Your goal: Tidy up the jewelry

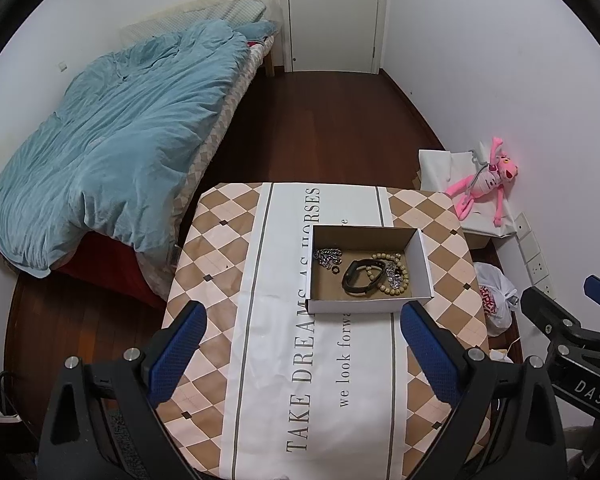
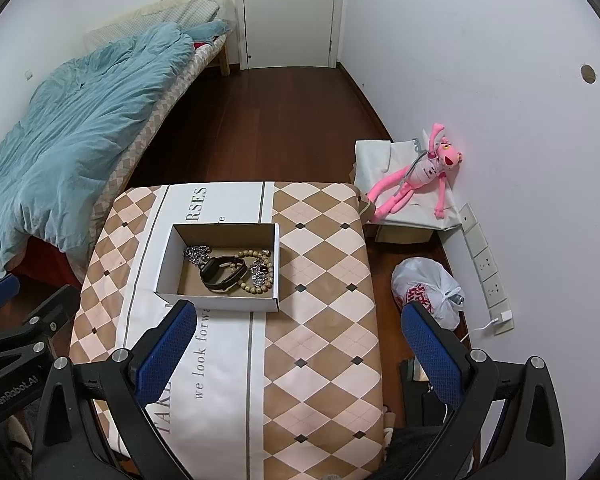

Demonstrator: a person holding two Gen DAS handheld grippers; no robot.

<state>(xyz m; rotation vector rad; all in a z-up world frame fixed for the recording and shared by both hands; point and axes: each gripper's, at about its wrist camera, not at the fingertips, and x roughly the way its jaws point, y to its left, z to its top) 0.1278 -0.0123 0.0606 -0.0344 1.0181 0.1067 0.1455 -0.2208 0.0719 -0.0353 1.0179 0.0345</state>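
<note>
A white cardboard box (image 1: 352,306) (image 2: 216,304) with a brown inside sits on the table. It holds a silver chain (image 1: 327,257) (image 2: 196,255), a small dark ring (image 1: 335,269), a black wristband (image 1: 360,277) (image 2: 222,274), a beaded bracelet (image 1: 394,280) (image 2: 260,276) and a sparkly piece (image 1: 394,271) (image 2: 260,270). My left gripper (image 1: 304,350) is open and empty, above the table in front of the box. My right gripper (image 2: 300,344) is open and empty, to the right of the box. The right gripper also shows at the edge of the left wrist view (image 1: 572,320), and the left gripper at the edge of the right wrist view (image 2: 28,312).
The table has a checkered cloth (image 1: 440,240) (image 2: 324,280) with printed words. A bed with a blue duvet (image 1: 112,140) stands to the left. A pink plush toy (image 2: 416,176), a white plastic bag (image 2: 428,288) and wall sockets (image 2: 488,272) are to the right. A door (image 1: 332,12) is at the back.
</note>
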